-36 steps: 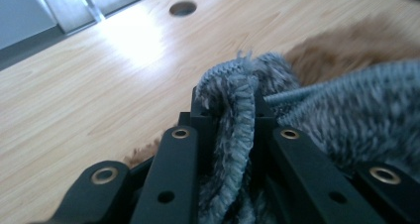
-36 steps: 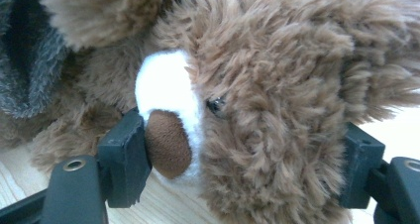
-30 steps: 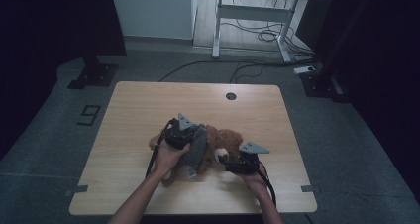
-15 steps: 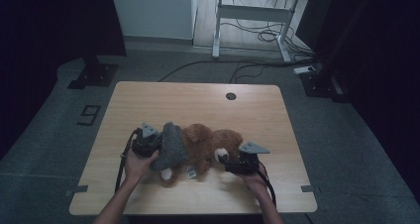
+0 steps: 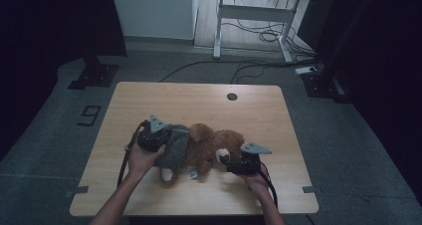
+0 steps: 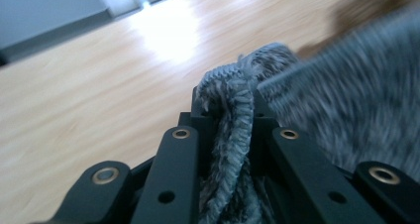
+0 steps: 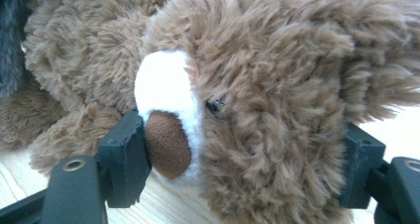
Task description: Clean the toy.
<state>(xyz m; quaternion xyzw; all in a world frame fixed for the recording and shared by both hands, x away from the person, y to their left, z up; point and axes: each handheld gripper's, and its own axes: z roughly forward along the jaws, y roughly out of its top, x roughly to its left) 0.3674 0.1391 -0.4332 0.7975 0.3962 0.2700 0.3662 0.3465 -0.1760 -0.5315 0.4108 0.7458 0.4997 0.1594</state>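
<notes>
A brown teddy bear (image 5: 206, 144) lies on its side on the wooden table (image 5: 199, 103), head to the right. A grey knitted garment (image 5: 174, 144) covers its lower body. My left gripper (image 5: 151, 137) is at the garment's left end, shut on the bunched knit hem (image 6: 229, 112). My right gripper (image 5: 238, 163) is at the bear's head (image 7: 257, 85). Its jaws press into the fur on either side, one beside the brown nose (image 7: 168, 144). The gripper's own midpoint (image 7: 242, 162) lies on the fur.
A cream sole of the bear's foot (image 5: 165, 174) and a small white tag (image 5: 191, 172) point toward the front edge. A round cable hole (image 5: 232, 96) sits at the table's back. A white desk frame (image 5: 251, 16) and floor cables lie beyond.
My left gripper pulled the grey garment leftward along the bear's body, then eased slightly back right. More of the brown torso shows. The right gripper stayed on the head.
</notes>
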